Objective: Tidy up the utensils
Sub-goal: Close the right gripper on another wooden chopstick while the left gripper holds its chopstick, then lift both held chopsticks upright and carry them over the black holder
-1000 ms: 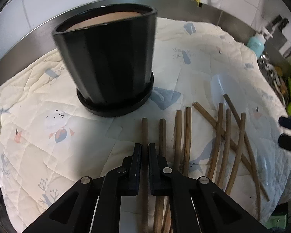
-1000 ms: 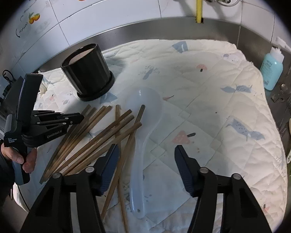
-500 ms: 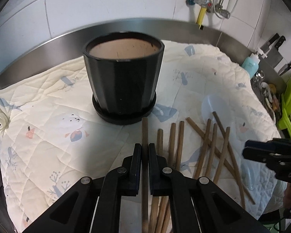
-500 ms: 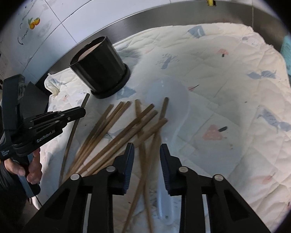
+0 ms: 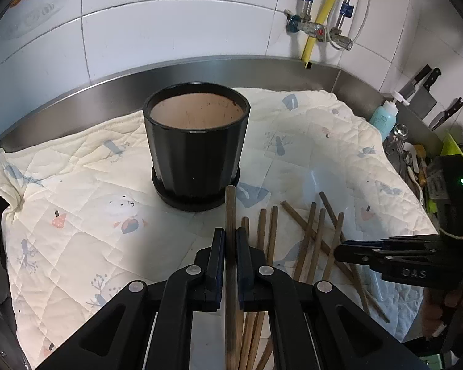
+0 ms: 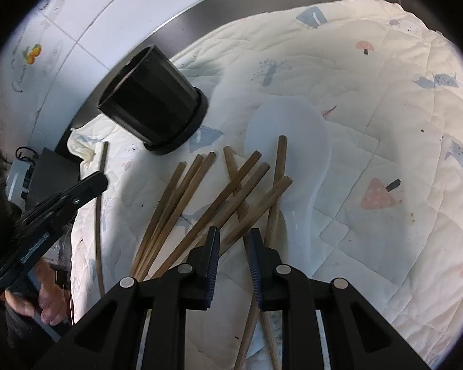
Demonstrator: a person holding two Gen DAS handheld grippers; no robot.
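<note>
My left gripper (image 5: pixel 230 240) is shut on a brown chopstick (image 5: pixel 230 212) and holds it above the quilted cloth, its tip pointing at a black pot (image 5: pixel 196 141) with a bare clay inside. Several more chopsticks (image 5: pixel 311 234) lie fanned on the cloth to the right. In the right wrist view my right gripper (image 6: pixel 233 240) hangs low over the chopstick pile (image 6: pixel 219 197), jaws a narrow gap apart around the sticks, not closed on any. A translucent white spoon (image 6: pixel 288 154) lies under the pile. The pot (image 6: pixel 152 98) stands at the back left, and the left gripper's chopstick (image 6: pixel 99 203) shows there.
A cream quilted cloth (image 5: pixel 77 215) covers the steel counter. A blue soap bottle (image 5: pixel 382 117), knives (image 5: pixel 419 80) and a green rack (image 5: pixel 456 154) stand at the right. Tiled wall and pipes (image 5: pixel 311 21) are behind.
My left gripper has lifted the chopstick off the cloth and pulled back from the pot. My right gripper has narrowed its jaws and dropped toward the chopstick pile.
</note>
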